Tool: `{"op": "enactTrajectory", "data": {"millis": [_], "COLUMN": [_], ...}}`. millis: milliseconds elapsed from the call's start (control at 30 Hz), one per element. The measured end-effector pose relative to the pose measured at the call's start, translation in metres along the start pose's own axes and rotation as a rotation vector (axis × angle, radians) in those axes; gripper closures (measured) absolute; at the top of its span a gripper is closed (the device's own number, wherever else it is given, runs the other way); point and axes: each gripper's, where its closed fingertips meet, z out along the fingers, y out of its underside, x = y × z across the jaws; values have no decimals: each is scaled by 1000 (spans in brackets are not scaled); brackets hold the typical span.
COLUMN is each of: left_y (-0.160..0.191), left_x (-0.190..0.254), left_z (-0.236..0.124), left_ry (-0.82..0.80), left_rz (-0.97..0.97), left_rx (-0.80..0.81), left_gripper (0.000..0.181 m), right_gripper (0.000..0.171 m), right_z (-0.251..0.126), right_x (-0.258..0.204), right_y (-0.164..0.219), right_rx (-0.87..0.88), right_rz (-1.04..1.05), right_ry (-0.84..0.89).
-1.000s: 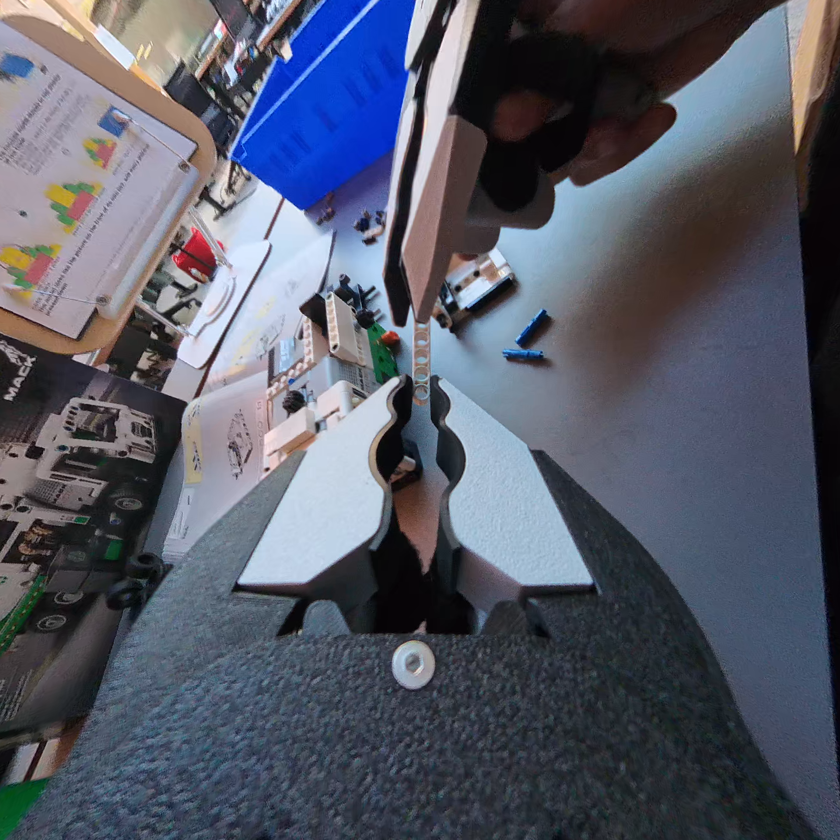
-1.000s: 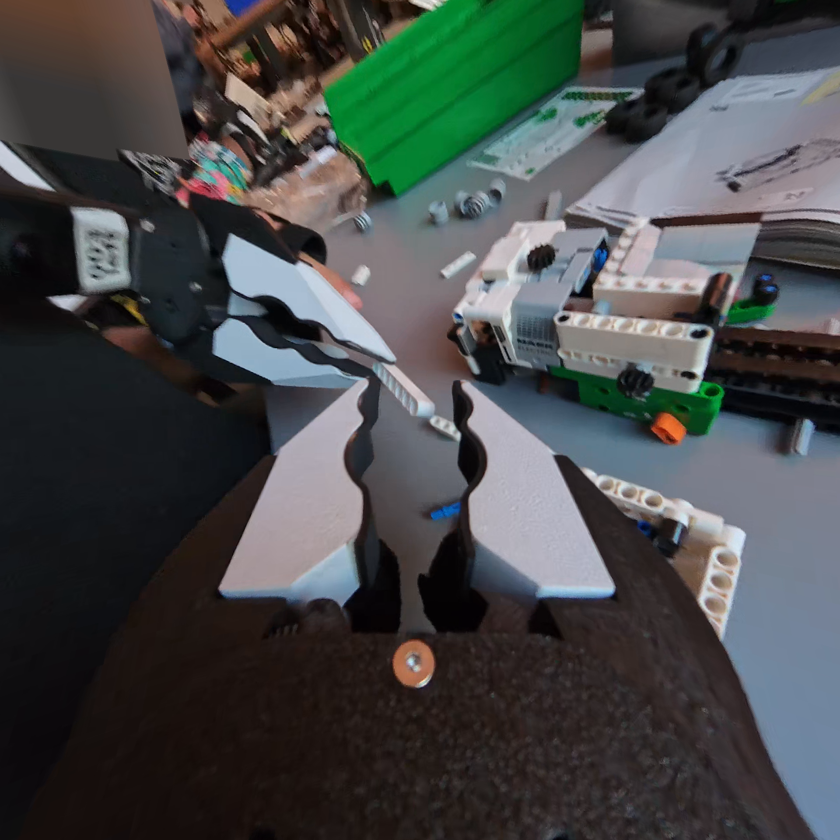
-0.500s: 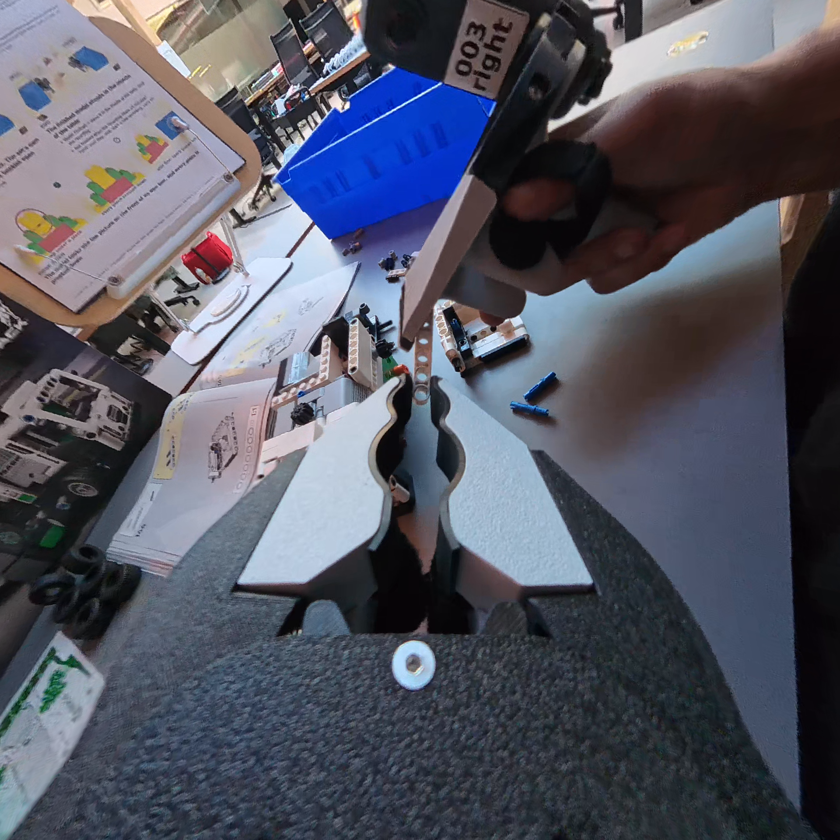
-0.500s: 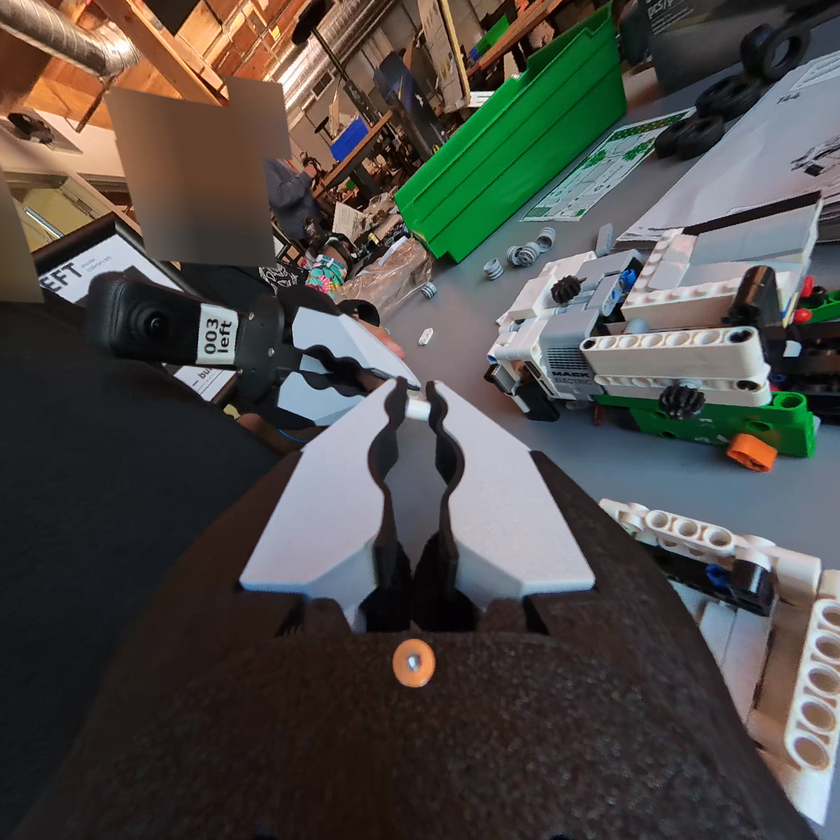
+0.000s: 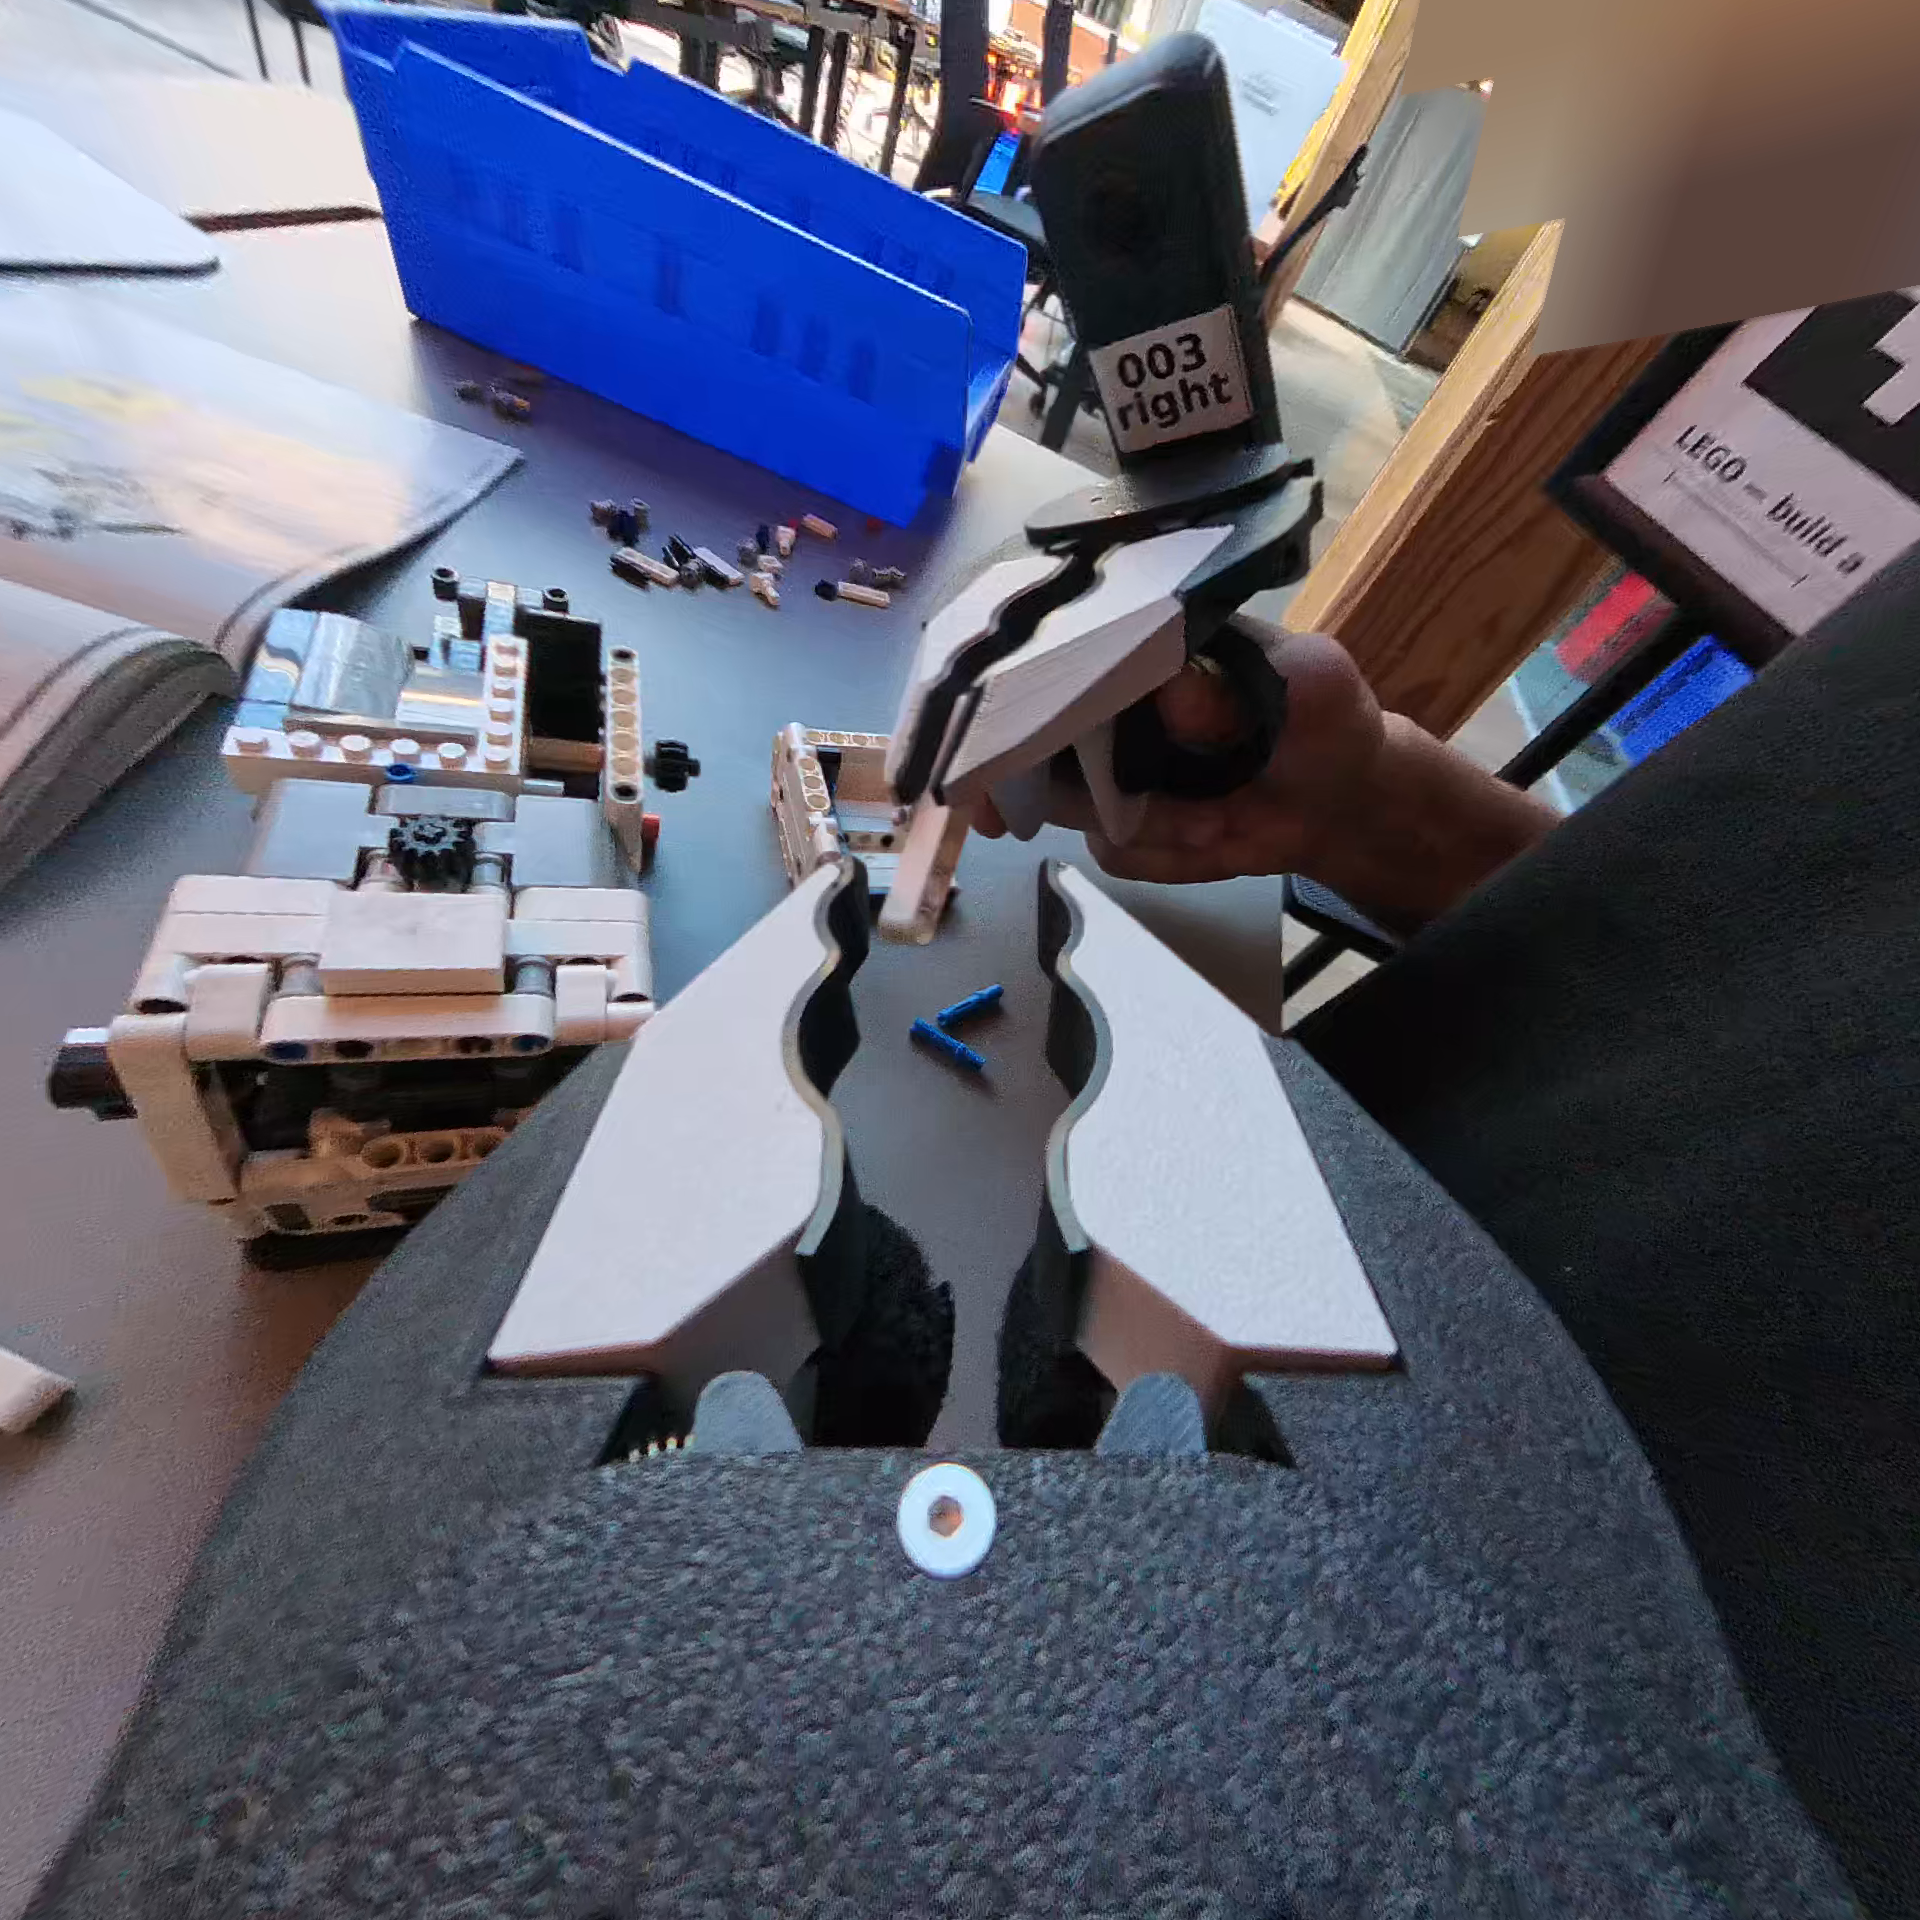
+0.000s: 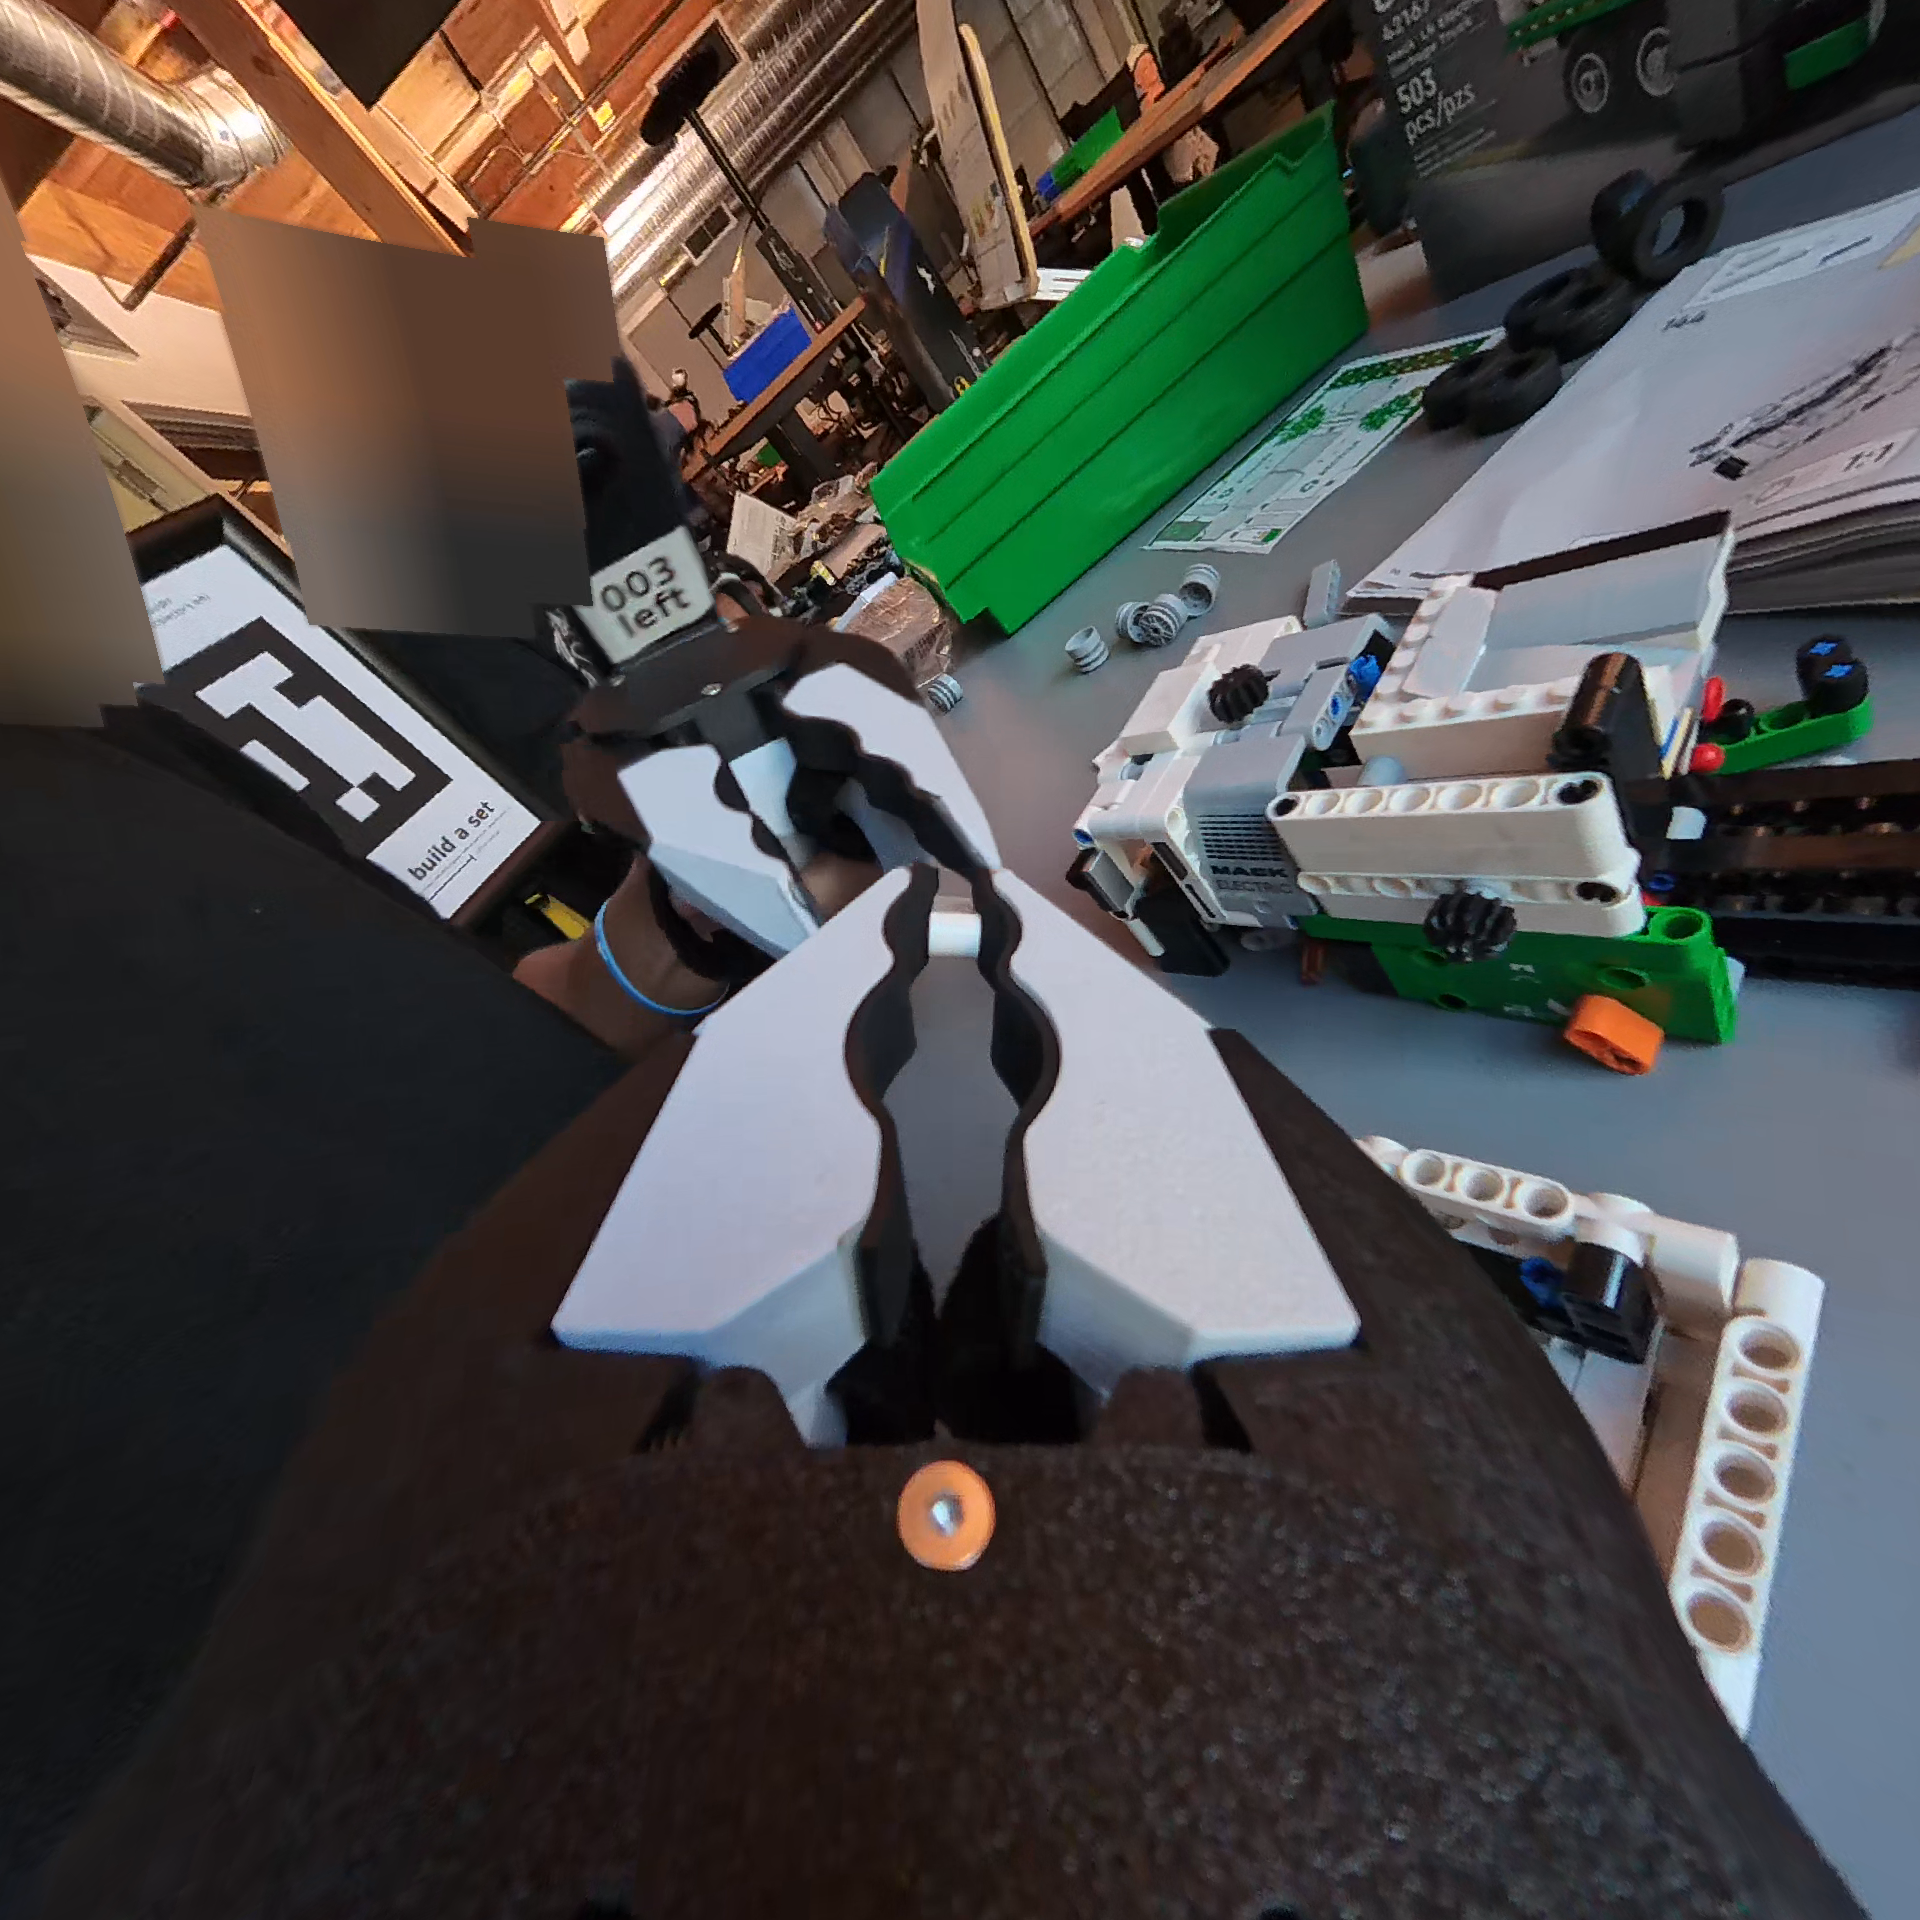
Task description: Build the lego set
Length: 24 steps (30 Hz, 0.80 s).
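Note:
My right gripper [image 6: 956,902] is shut on a short white beam [image 6: 951,935], held at its tips above the grey table. In the left wrist view the right gripper [image 5: 925,784] points down with the beam [image 5: 920,873] hanging from it, just ahead of my left gripper [image 5: 951,894]. My left gripper is open and empty, and it also shows in the right wrist view [image 6: 831,831]. Two blue pins [image 5: 956,1029] lie on the table between its fingers. The white and green truck build [image 6: 1403,821] stands to the right, and shows to the left in the left wrist view [image 5: 384,935].
A white frame sub-assembly [image 6: 1662,1351] lies near the right gripper. A green bin [image 6: 1122,447], grey hubs [image 6: 1153,623], black tyres [image 6: 1538,343] and an open booklet [image 6: 1714,416] lie beyond. A blue bin [image 5: 675,260] and small loose parts [image 5: 727,561] sit at the far side. My left and right fingertips are right by each other.
The white beam passed from my left gripper to my right. The right gripper closed on it; the left gripper opened and drew back and down.

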Motion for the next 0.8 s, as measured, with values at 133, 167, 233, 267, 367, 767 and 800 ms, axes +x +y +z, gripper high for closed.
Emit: {"op": "enactTrajectory", "data": {"millis": [133,167,233,267,367,767,800], "left_y": [2,1,-3,-6,-11,-16,-16], "left_x": [3,3,4,6,6,13,13], "left_z": [5,5,5,4,2,1,1], "left_ry": [79,89,115,145,198,295,320], "left_rz": [-69,-70,-106,-141,-244,-396,-433], "left_rx": [-11,-3,22,45,78,89,88], "left_gripper": [163,169,170,171,172,163,162], "right_gripper": [164,164,163,161,148,164,164], "right_z": [0,-1,-2,-4,-12,-10,-8], "right_x": [-10,-10,-8,-7,-10,-12,-13], "right_y": [-1,-1,-2,-5,-14,-12,-10], "right_rx": [11,14,31,54,124,105,86], "right_rz": [-30,-21,18,39,111,42,21], "right_ry": [-41,-46,-60,-67,-139,-142,-131]}}
